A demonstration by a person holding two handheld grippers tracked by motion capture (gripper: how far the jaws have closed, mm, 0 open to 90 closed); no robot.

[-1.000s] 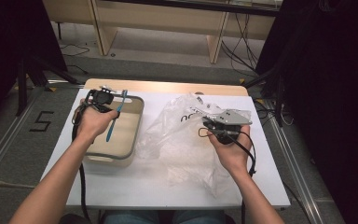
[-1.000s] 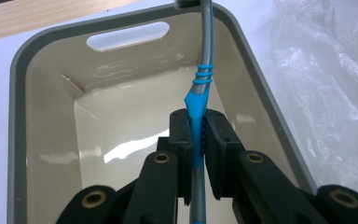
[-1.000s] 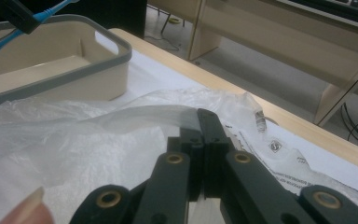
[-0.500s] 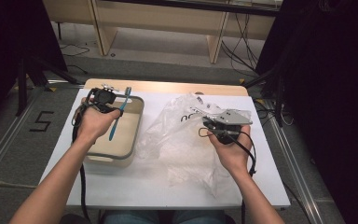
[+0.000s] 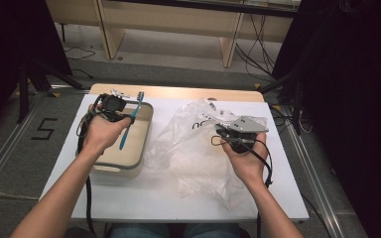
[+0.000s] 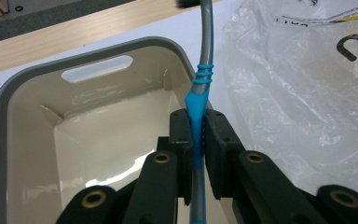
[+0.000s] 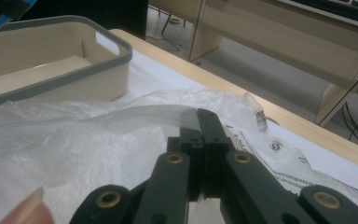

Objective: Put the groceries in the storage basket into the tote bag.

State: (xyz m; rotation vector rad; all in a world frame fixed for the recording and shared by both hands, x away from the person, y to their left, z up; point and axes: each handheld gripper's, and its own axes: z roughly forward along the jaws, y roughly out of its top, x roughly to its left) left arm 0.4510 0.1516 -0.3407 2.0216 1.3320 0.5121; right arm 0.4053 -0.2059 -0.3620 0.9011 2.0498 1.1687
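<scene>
This looks like a lab or recording room rather than a home. A white table (image 5: 278,198) stands on grey carpet between dark curtains (image 5: 357,99), with metal floor rails (image 5: 10,148) beside it and a taped mark (it reads like a 5) (image 5: 43,130). Behind it, loose cables (image 5: 250,54) trail under a plain wooden bench (image 5: 178,20).

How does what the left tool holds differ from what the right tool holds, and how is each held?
The left tool is shut on a blue toothbrush, a rigid, slim stick held over the beige bin. The right tool is shut on a clear plastic bag, a soft, crumpled sheet spread on the white table. The toothbrush is off the table; the bag mostly rests on it. Both are pinched between closed jaws.
</scene>
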